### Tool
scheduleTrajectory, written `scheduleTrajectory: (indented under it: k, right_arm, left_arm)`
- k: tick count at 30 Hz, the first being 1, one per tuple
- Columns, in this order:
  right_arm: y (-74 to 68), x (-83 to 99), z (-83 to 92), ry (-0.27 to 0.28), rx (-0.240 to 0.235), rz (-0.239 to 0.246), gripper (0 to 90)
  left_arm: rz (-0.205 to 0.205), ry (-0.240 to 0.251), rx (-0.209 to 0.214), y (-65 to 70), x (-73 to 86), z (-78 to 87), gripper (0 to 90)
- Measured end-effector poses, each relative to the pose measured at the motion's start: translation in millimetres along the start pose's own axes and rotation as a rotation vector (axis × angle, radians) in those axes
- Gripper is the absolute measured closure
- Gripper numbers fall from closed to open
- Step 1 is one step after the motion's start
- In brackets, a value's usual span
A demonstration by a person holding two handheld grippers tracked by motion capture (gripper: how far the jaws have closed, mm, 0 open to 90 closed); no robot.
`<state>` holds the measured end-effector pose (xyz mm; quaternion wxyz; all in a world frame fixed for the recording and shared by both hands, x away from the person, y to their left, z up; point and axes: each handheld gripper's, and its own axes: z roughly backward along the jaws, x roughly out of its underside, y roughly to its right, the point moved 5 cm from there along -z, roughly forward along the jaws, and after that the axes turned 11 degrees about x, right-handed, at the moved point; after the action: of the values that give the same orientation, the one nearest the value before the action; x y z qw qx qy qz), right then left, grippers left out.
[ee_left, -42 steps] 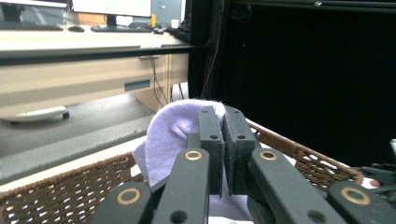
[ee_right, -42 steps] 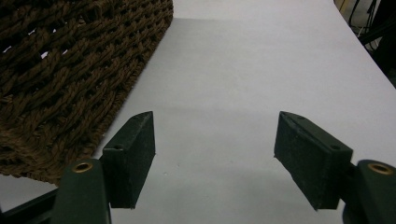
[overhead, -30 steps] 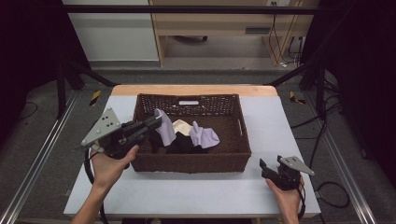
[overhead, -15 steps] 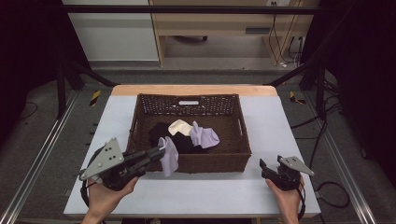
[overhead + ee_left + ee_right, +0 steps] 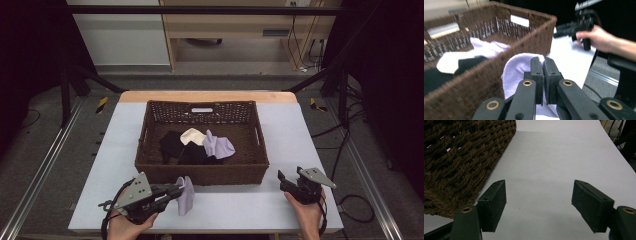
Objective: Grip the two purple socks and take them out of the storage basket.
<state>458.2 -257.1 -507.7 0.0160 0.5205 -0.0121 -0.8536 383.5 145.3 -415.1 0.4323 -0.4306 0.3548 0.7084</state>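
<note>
My left gripper (image 5: 176, 191) is shut on a lavender sock (image 5: 186, 195) that hangs down to the white table (image 5: 235, 205) just in front of the brown wicker basket (image 5: 202, 174). In the left gripper view the jaws pinch the lavender sock (image 5: 517, 68) beside the basket's wall (image 5: 474, 80). Inside the basket lie a black garment (image 5: 180, 150), a cream sock (image 5: 192, 136) and another lavender sock (image 5: 218, 145). My right gripper (image 5: 284, 180) rests low at the front right of the table, open, with nothing between its pads (image 5: 494, 205).
The basket has cut-out handles; the far one (image 5: 202, 109) faces me. Bare table lies to the right of the basket (image 5: 554, 165). Metal rails (image 5: 45, 165) and cables (image 5: 350, 200) run beside the table.
My left gripper has carried the lavender sock out of the basket, toward me and down to the table in front of it. The right gripper has stayed put.
</note>
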Motion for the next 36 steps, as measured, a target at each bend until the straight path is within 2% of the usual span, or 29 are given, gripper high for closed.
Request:
scheduleTrajectory:
  k: [4, 12, 14, 18, 20, 21, 24, 27, 36]
  right_arm:
    - [-0.3, 0.0, -0.2, -0.001, 0.000, 0.001, 27.1]
    - [-0.3, 0.1, -0.3, 0.000, 0.001, 0.003, 26.2]
    - [-0.2, 0.2, -0.3, -0.003, 0.002, 0.000, 25.7]
    - [0.0, 0.1, -0.4, -0.004, 0.003, -0.002, 25.2]
    - [0.0, 0.2, -0.4, -0.004, 0.002, -0.002, 24.8]
    - [-0.1, 0.1, -0.4, -0.003, 0.004, -0.002, 24.5]
    - [0.1, 0.1, -0.3, -0.002, 0.003, -0.005, 24.3]
    - [0.3, 0.2, -0.6, -0.006, 0.003, -0.004, 24.1]
    - [0.5, 0.4, -0.8, -0.014, 0.005, -0.007, 24.3]
  left_arm:
    - [0.012, -0.045, -0.015, -6.0, 13.9, -9.4, 86.9]
    - [0.074, -0.145, -0.022, -20.1, 47.2, -28.8, 86.7]
    - [0.079, -0.170, -0.033, -24.0, 52.5, -31.2, 86.5]
    - [0.093, -0.186, -0.044, -28.7, 58.0, -33.2, 85.5]
    - [0.093, -0.202, -0.055, -31.0, 62.2, -35.5, 79.9]
    - [0.093, -0.208, -0.066, -32.6, 64.5, -36.9, 73.4]
    - [0.099, -0.187, -0.074, -32.7, 61.8, -35.5, 64.2]
    - [0.100, -0.149, -0.089, -30.7, 53.7, -29.6, 58.7]
    - [0.070, -0.047, -0.115, -25.0, 22.0, -8.4, 56.0]
